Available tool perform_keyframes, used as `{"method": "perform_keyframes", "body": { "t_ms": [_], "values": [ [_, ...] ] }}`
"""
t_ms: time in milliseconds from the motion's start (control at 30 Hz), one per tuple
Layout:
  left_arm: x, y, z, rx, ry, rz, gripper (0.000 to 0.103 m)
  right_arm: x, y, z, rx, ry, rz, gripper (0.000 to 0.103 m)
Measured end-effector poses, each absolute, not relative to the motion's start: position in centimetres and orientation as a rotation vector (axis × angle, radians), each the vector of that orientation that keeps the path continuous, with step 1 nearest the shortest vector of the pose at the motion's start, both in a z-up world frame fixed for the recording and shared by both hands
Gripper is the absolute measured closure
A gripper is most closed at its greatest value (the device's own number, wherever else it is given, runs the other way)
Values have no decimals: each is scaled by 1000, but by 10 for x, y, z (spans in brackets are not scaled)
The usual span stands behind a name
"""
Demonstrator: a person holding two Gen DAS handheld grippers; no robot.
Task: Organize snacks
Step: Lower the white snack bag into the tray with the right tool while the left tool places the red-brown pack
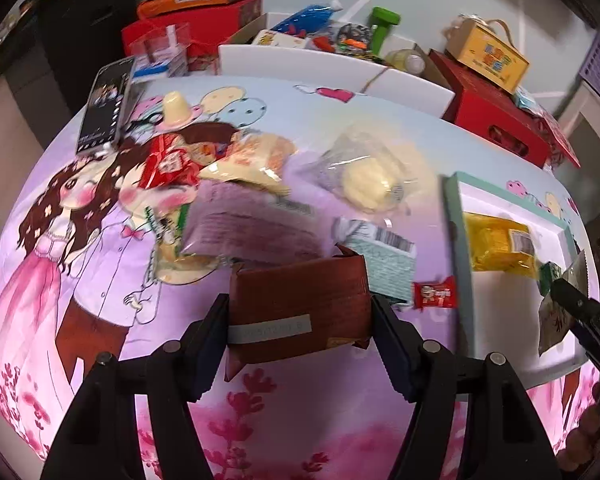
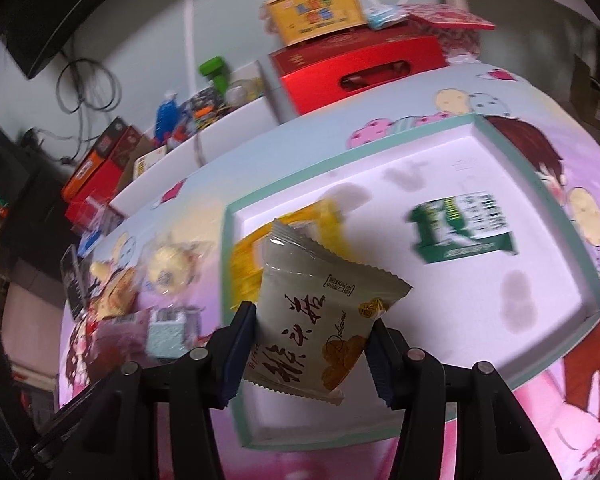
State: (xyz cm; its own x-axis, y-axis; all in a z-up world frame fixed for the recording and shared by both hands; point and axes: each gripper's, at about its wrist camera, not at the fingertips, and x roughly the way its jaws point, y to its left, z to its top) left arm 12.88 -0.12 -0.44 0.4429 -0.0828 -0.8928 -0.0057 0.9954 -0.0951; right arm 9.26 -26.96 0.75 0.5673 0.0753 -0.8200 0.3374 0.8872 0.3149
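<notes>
I hold a brown snack packet [image 1: 300, 304] clamped between the jaws of the left gripper [image 1: 300, 320], clear of the loose snack pile [image 1: 236, 200] on the printed surface [image 1: 100, 300]. The right gripper [image 2: 310, 344] has its jaws closed on a beige pastry packet [image 2: 320, 320] above the white tray [image 2: 380, 184], which already holds a yellow packet [image 2: 248, 264] and a green packet [image 2: 460, 224]. Judged step: transfer into the tray. The next move calls for lowering the beige packet onto a bare tray area and releasing it.

We seem to be in a lived-in home room: a cartoon-print tablecloth [image 1: 100, 240], stacked gift boxes [image 1: 496, 120] at the far edge, loose cables [image 2: 88, 88] on the far wall.
</notes>
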Motion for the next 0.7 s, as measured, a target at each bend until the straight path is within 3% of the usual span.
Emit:
{"method": "perform_keyframes", "body": {
  "t_ms": [700],
  "values": [
    [136, -171, 2, 128, 1124, -382, 33, 53, -396, 4, 634, 894, -484, 48]
  ]
}}
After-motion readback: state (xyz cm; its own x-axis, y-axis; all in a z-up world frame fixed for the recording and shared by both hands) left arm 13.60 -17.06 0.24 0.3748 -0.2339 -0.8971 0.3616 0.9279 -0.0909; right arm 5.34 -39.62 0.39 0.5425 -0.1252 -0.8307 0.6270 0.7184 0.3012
